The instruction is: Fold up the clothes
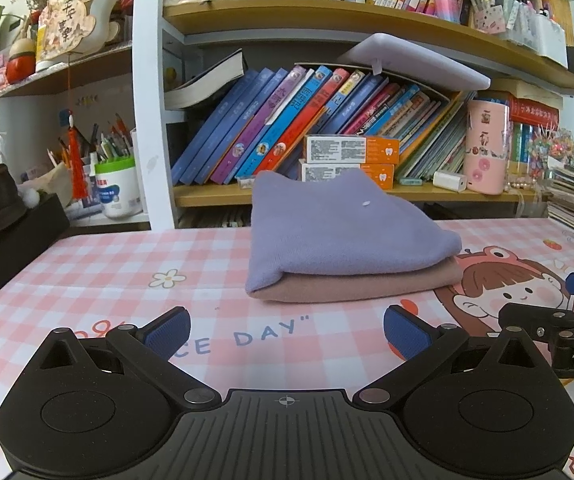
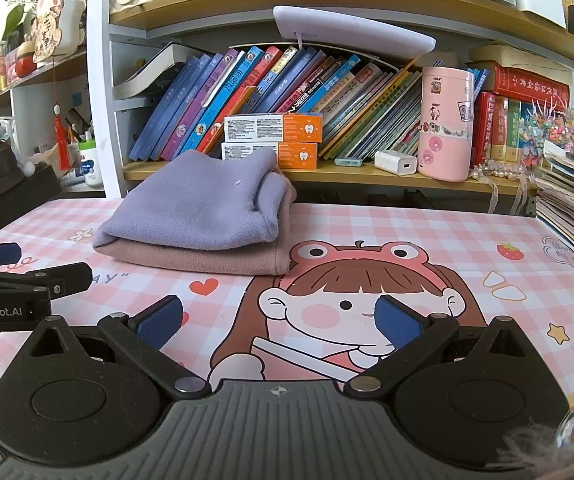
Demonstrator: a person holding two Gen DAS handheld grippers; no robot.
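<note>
The left gripper [image 1: 286, 330] fills the bottom of the left wrist view with its blue pads spread wide and nothing between them, hovering low over the pink checked mat [image 1: 99, 280]; the right gripper [image 2: 279, 322] sits the same way at the bottom of the right wrist view, jaws wide and empty above the cartoon girl printed on the mat. Each tool shows at the edge of the other's frame, so the two are side by side, near each other. Just beyond them, at the centre of the left view and left of centre in the right view, lies the stack: a purple garment [image 1: 339, 232] folded on top of a pink one [image 1: 367, 286], both resting on the mat and apart from either gripper. The purple piece is soft, thick knit, rounded at its fold on the left, with hemmed edges bunched at its right end; the pink one lies flatter beneath, its edge peeking out along the front. The folding looks close to finished. If any tidying remains, the loose right-hand edges are the place to pinch, low and gently, so the top layer does not slide off. Behind stands the bookshelf [image 1: 327, 196], crowded with leaning books.
</note>
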